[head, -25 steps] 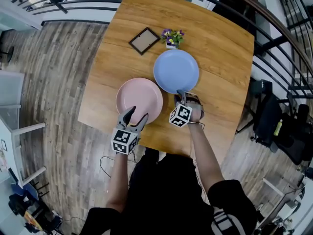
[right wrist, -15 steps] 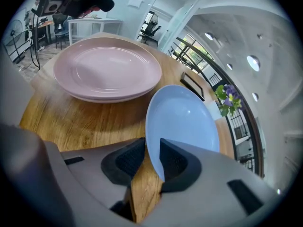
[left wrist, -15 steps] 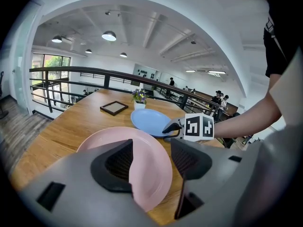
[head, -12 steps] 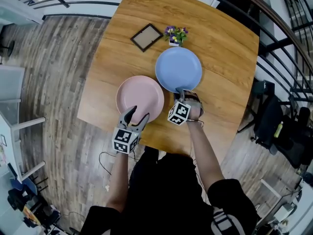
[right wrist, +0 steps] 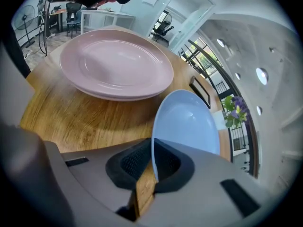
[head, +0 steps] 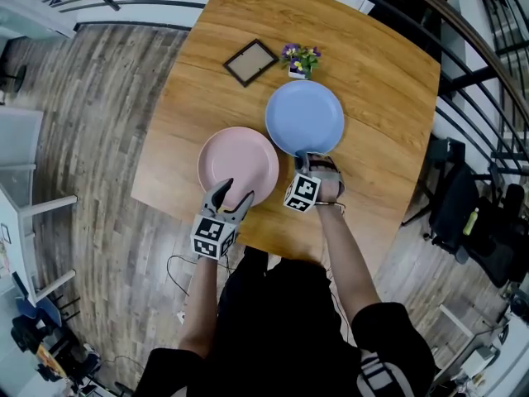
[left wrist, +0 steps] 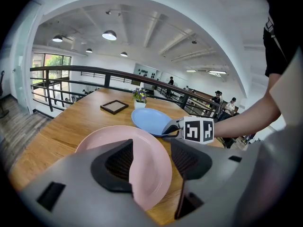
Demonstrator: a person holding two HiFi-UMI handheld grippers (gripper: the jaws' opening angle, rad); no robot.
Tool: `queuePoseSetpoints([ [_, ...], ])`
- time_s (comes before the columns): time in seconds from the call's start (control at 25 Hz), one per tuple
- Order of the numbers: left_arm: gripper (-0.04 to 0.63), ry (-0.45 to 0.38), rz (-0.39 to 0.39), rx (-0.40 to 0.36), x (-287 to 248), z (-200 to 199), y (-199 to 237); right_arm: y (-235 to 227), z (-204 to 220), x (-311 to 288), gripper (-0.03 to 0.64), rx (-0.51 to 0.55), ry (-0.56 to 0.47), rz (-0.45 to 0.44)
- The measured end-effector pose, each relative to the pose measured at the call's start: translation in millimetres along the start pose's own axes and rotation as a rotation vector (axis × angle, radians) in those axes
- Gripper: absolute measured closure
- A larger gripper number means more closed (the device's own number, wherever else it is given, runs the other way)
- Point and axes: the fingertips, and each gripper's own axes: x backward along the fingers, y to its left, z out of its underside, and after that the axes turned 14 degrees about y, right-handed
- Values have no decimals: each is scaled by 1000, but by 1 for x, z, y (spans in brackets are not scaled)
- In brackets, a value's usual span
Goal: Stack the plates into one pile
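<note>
1. Right gripper (head: 304, 157) is held out over the near part of the desk (head: 376, 73). The forearm runs straight out from the body, and the marker cube faces up and toward me.
2. Right jaws are closing narrow. In the right gripper view the pads already press the near rim of the blue plate (head: 304, 116), one above and one below the rim.
3. The blue plate sits mid-desk, its far edge close to the small flower pot (head: 299, 59).
4. Left gripper (head: 234, 193) is lower and to the left, at the desk's front edge, pointing away from me.
5. Left jaws stand wide. In the left gripper view the near rim of the pink plate (head: 237, 162) shows in the gap between them, and I see no pad pressing on it.
6. The pink plate lies flat on the desk just beside the blue one, on its left and nearer to me. The two plates are not stacked.
7. A dark picture frame (head: 251, 62) lies flat beyond the pink plate, left of the flower pot.
8. Nothing lies between the two plates. A black railing (head: 463, 35) curves round the far side of the desk.
</note>
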Motion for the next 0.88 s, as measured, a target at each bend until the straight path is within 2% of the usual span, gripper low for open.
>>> queuePoseSetpoints([
  [0.88, 337, -6, -20, 10, 16, 13, 7, 6, 14, 26, 595, -19, 21, -3],
])
